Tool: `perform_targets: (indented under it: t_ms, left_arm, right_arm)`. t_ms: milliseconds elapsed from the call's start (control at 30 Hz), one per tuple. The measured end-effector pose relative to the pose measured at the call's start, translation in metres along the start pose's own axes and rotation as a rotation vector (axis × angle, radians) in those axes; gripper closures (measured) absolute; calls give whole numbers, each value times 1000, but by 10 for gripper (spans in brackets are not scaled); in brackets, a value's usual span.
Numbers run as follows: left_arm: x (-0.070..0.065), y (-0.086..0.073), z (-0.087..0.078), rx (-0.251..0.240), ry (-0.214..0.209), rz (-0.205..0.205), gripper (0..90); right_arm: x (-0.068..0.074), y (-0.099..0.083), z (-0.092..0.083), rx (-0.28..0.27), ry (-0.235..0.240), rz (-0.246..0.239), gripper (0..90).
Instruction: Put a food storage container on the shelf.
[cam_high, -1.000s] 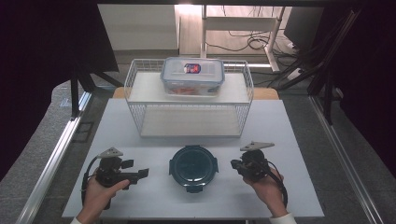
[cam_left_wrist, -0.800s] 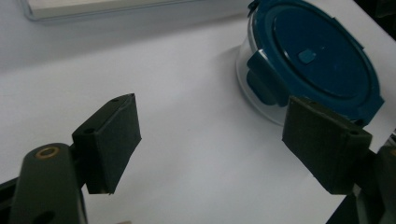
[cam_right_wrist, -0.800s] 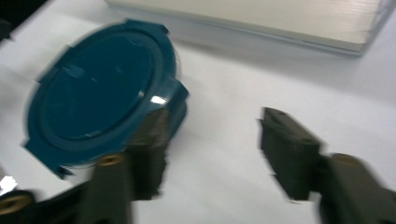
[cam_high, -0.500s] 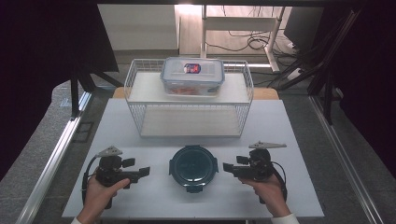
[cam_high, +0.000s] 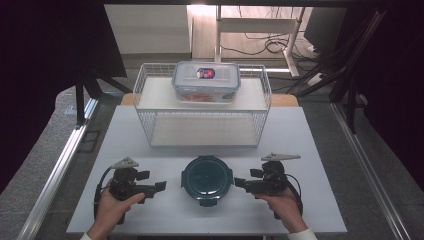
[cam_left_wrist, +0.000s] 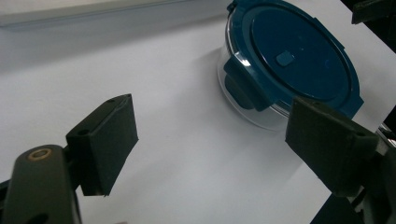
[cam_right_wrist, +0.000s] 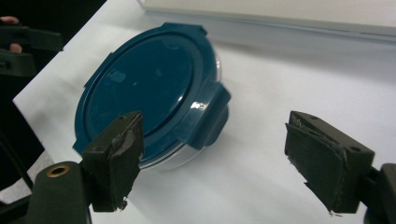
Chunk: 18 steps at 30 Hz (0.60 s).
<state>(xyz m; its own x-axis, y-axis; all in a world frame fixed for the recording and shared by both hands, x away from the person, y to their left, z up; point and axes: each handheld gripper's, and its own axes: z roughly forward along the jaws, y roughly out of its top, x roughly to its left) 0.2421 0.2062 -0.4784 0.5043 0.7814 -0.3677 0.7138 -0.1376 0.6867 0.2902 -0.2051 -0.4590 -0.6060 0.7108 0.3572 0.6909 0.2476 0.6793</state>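
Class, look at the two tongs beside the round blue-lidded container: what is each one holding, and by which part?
Nothing is held. The left tongs and right tongs both stand open, apart from the round container; the right jaws have just been opening, empty.

container (cam_high: 206, 81) contents: too small to tell | right claw (cam_right_wrist: 212, 161): tips cut off

No text, brand, number or sign can be read in any of the views. A small red and dark label (cam_high: 205, 73) is seen on the lid of the clear rectangular container (cam_high: 206, 81) standing on the top shelf of the white wire rack (cam_high: 145, 85) at the far edge of the table, but its print is too small and blurred to be made out. No lettering is shown on the lid of the round blue container (cam_high: 207, 179)
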Motion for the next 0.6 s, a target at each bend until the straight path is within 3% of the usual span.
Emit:
perform_targets:
  t_ms: [333,600]
  left_arm:
    - [-2,1,7,9,-13,-19,153]
    - [2,12,21,-7,-115,-113,134]
  right_arm:
    - [3,-2,9,8,25,14,192]
    - [3,1,20,8,72,48,174]
